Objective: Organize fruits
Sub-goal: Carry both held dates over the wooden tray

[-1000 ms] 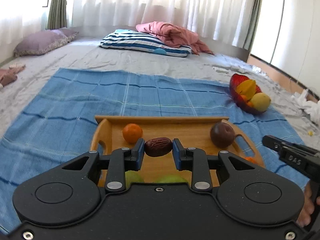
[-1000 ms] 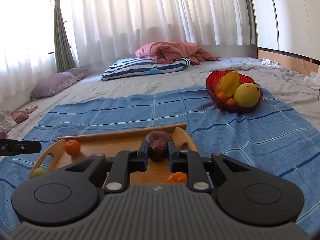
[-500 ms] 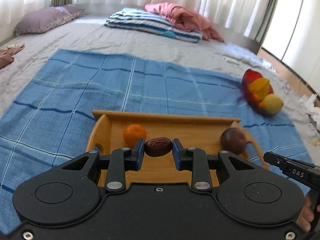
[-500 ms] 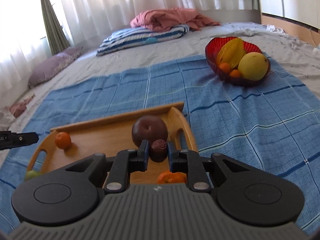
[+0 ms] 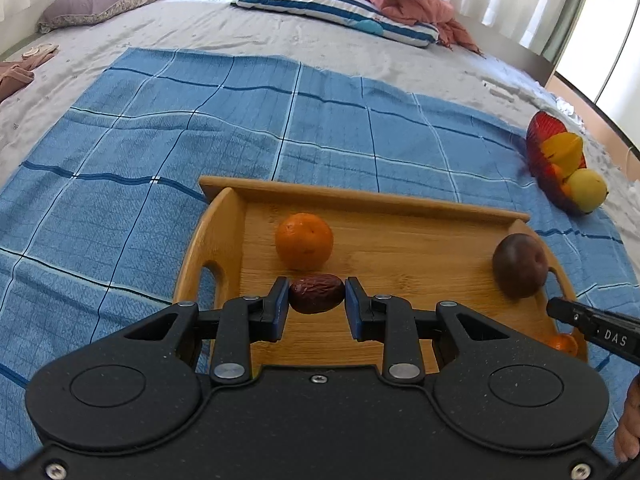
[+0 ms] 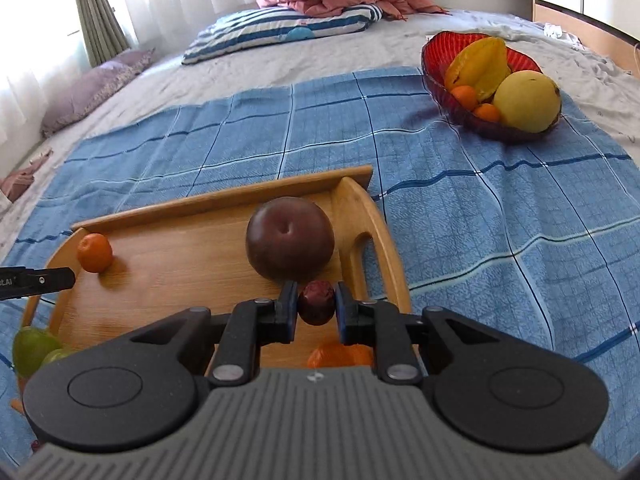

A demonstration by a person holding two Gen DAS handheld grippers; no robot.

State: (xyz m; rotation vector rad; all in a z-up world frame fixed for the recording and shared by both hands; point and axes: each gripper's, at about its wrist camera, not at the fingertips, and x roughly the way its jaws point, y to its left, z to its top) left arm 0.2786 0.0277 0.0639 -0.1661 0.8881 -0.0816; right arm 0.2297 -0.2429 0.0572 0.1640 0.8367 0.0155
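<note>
My left gripper is shut on a wrinkled brown date, held lengthwise just above the wooden tray, close to an orange. My right gripper is shut on a second dark red date, held end-on over the tray's right end, right in front of a large dark purple fruit. The same purple fruit sits at the tray's right end in the left wrist view. A small orange lies at the tray's far left. An orange fruit shows below the right fingers.
A red glass bowl with starfruit, a yellow fruit and small oranges stands far right on the blue checked cloth. Two green fruits lie off the tray's left end. A striped pillow and pink blanket lie at the back of the bed.
Both grippers have sunk toward the tray and tilted further down, each still holding its date. The tray and its fruits look larger and nearer in both views.
</note>
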